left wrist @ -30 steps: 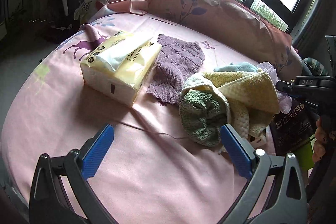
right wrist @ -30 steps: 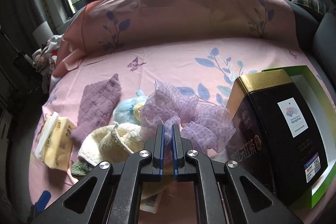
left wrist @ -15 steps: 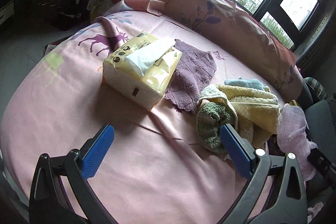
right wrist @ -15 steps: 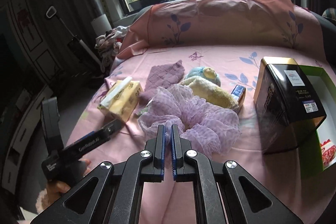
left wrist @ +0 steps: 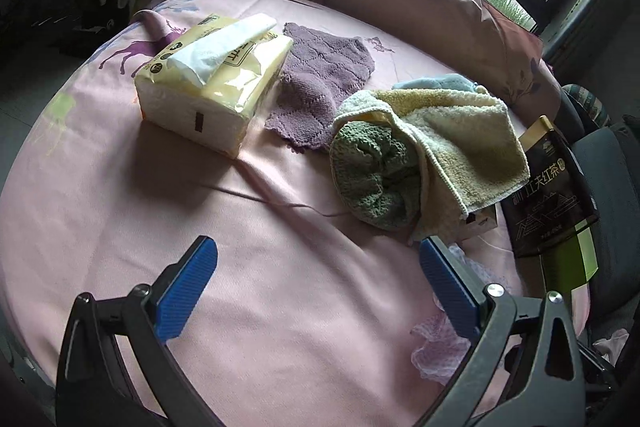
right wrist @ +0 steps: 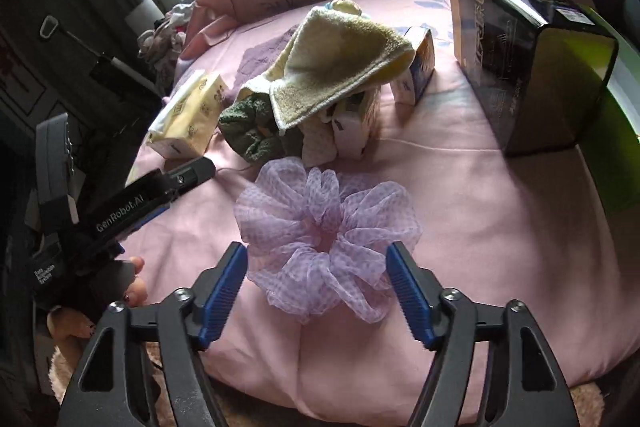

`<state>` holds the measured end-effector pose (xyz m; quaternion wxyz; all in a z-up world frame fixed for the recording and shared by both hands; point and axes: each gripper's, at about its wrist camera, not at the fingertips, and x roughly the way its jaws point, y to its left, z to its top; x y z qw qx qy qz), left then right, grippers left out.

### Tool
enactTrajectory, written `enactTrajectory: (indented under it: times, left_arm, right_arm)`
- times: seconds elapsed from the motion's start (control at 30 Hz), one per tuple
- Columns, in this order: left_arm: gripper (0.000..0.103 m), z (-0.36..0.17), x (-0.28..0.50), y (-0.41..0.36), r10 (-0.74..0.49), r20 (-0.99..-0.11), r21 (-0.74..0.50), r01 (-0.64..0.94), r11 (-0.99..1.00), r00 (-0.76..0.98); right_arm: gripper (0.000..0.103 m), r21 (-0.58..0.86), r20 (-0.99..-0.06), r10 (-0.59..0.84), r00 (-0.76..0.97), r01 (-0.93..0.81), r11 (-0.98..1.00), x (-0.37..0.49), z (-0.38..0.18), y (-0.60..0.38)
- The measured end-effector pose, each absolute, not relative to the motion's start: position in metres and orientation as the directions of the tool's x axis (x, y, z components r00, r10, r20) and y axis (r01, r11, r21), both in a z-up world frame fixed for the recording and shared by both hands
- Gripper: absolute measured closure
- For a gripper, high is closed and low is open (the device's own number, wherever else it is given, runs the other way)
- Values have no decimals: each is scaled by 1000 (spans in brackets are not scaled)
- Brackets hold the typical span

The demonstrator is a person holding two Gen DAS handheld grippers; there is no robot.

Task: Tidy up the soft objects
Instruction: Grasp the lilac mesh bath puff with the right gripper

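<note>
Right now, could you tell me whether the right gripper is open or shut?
Open. The right gripper has just been opening; its blue pads stand apart, with the lilac scrunchie lying loose on the bedsheet between them.

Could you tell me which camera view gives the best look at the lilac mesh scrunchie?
The right wrist view: the lilac mesh scrunchie lies whole on the pink bedsheet, centred between the open right gripper fingers, untouched. The left wrist view catches only part of it, mostly hidden behind the left gripper.

Left gripper (left wrist: 318,281) open over bare sheet (left wrist: 280,287); tissue pack (left wrist: 208,83) at eleven o'clock, towels (left wrist: 424,151) at one.
</note>
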<state>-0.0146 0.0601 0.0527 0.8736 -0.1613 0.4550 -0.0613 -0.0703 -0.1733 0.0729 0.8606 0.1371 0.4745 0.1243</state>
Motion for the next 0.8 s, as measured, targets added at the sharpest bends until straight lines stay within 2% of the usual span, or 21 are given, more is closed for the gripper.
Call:
enactTrajectory:
  times: [0.13, 0.33, 0.43, 0.5, 0.63, 0.7, 0.77, 0.8]
  left_arm:
    - [3, 49, -28, 52, -323, -772, -377, 14, 926, 548]
    - [3, 43, -50, 18, -433, -757, -412, 157, 897, 489]
    - [6, 38, -54, 0, -459, -761, -413, 202, 888, 458]
    - [12, 34, -55, -12, -474, -767, -415, 230, 880, 432]
    - [14, 27, -55, -28, -465, -779, -388, 258, 885, 421]
    - [25, 27, -56, -30, -462, -775, -372, 280, 885, 431]
    - [28, 27, -58, -34, -482, -764, -374, 316, 872, 428]
    - [36, 26, -58, -37, -479, -762, -364, 322, 874, 436]
  right_arm:
    - [21, 407, -744, 360, 564, -46, 912, -72, 85, -199]
    - [21, 519, -729, 443, 521, 0, 855, -58, 63, -217]
    - [21, 540, -736, 467, 489, 8, 842, -51, 49, -215]
    - [21, 543, -739, 475, 479, 6, 839, -47, 43, -213]
    - [22, 552, -745, 490, 453, 8, 834, -42, 27, -208]
    - [33, 566, -744, 509, 433, 4, 825, -40, 20, -206]
    - [37, 571, -744, 516, 424, 3, 821, -39, 14, -202]
    - [40, 565, -741, 513, 432, -10, 825, -40, 13, -199]
